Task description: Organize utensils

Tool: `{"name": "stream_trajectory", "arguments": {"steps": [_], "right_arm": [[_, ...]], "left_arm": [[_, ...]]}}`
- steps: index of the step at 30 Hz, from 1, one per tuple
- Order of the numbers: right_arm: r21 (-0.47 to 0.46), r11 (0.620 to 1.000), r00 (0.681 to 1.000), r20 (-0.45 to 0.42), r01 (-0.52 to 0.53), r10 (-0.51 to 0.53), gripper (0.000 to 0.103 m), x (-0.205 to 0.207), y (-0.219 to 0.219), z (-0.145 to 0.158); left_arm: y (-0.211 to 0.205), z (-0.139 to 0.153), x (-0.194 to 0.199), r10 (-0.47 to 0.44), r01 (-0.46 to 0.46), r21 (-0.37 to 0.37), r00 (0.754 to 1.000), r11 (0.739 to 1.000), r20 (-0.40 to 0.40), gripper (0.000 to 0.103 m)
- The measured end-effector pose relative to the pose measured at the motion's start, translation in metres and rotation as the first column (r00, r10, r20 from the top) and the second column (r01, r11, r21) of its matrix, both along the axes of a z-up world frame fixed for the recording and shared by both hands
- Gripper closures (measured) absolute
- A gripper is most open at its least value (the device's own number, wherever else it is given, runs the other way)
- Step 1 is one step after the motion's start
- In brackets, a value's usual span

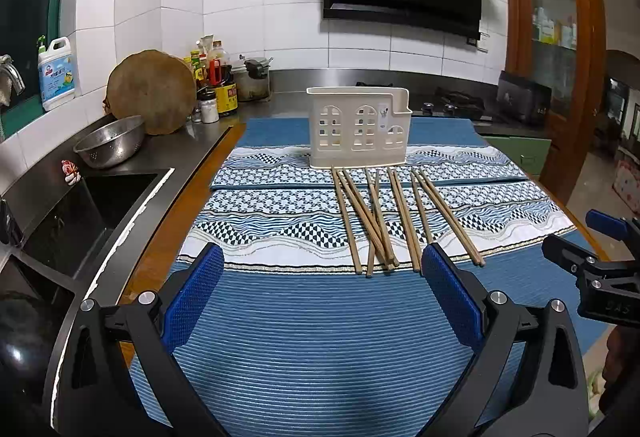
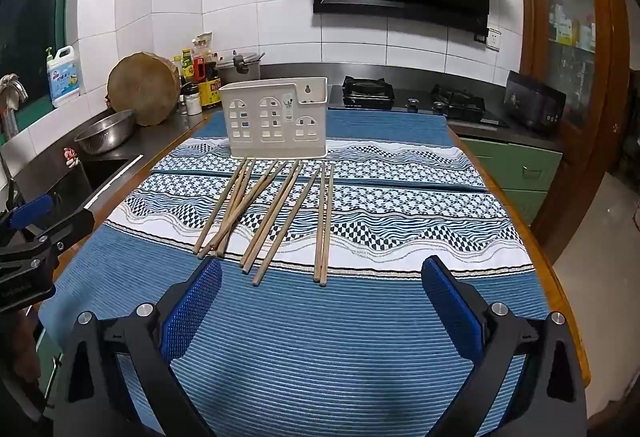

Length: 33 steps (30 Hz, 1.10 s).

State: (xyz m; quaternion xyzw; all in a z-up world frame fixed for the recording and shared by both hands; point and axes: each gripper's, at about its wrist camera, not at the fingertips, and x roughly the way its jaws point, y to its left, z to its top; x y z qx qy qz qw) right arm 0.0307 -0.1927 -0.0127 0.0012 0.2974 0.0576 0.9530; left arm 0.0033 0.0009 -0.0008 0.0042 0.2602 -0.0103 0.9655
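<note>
Black left claw point(image 1: 322, 289), blue textured pads point(image 1: 196, 297), silver screws point(image 1: 147, 296)

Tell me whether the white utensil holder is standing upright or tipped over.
Upright. The utensil holder sits flat on its base on the mat, open top facing up, with the chopsticks lying before it.

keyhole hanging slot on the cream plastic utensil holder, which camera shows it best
The right wrist view. There the cream plastic utensil holder is turned enough to expose the inside of its raised back wall, where the keyhole hanging slot shows clearly. The left wrist view shows the holder nearly front-on, with no slot visible.
</note>
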Motion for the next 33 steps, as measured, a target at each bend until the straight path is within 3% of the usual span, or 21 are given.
{"name": "stream_trajectory", "arguments": {"steps": [33], "right_arm": [[0.009,1.0,1.0,0.002,-0.009,0.009,0.006,-0.0034,0.0047,0.0003]], "left_arm": [[0.0006,0.0005,-0.0017,0.013,-0.013,0.008,1.0,1.0,0.014,0.005]]}}
